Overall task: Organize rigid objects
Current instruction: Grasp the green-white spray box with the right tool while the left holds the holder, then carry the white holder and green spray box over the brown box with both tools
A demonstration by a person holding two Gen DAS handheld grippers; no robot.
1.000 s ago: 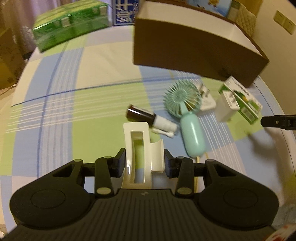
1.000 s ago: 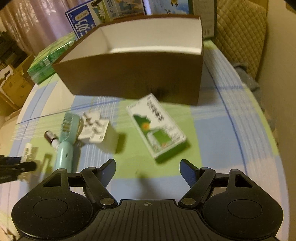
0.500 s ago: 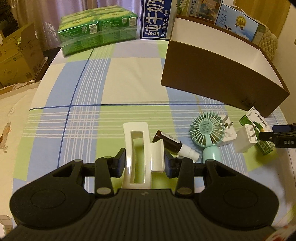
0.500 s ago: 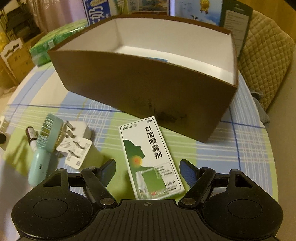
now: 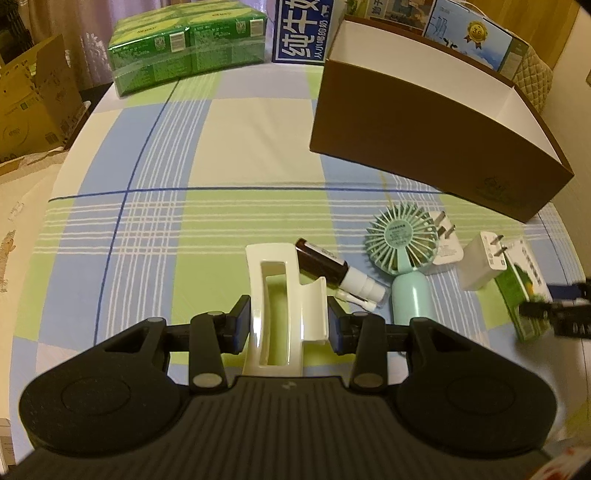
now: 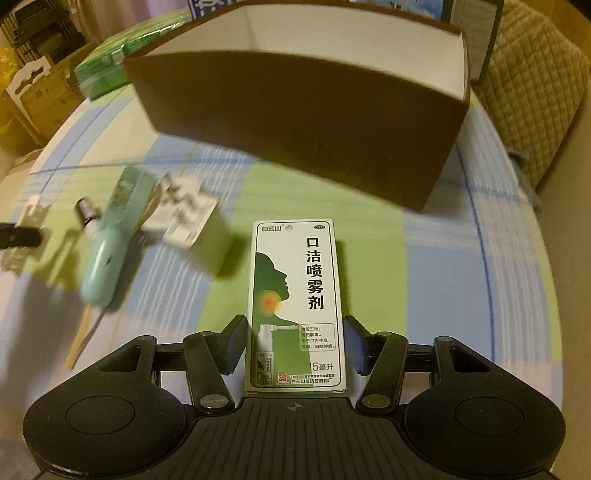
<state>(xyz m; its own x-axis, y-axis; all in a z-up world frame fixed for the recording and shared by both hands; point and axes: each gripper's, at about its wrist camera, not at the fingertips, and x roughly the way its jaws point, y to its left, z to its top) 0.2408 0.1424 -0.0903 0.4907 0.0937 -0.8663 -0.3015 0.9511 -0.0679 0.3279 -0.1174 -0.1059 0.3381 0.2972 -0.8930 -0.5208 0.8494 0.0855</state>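
My left gripper [image 5: 287,325] is shut on a cream plastic hair clip [image 5: 273,280], held a little above the checked tablecloth. In front of it lie a brown spray bottle [image 5: 332,269], a mint hand fan [image 5: 402,251] and two white plug chargers [image 5: 484,266]. My right gripper [image 6: 295,332] straddles a green-and-white spray box [image 6: 295,295] lying flat on the cloth. Its jaws are closing, and the pads stand just off the box's long sides. The open brown cardboard box [image 6: 295,122] stands behind, white inside.
Green wrapped packs [image 5: 188,44] and a blue carton [image 5: 303,33] stand at the table's far edge. Cardboard boxes [image 5: 29,110] sit off the left side. A quilted chair [image 6: 535,92] is at the right. The right gripper [image 5: 554,310] shows at the left view's right edge.
My right gripper has come down over the spray box and its jaws have narrowed around it. The left gripper has rolled slightly and still holds the clip.
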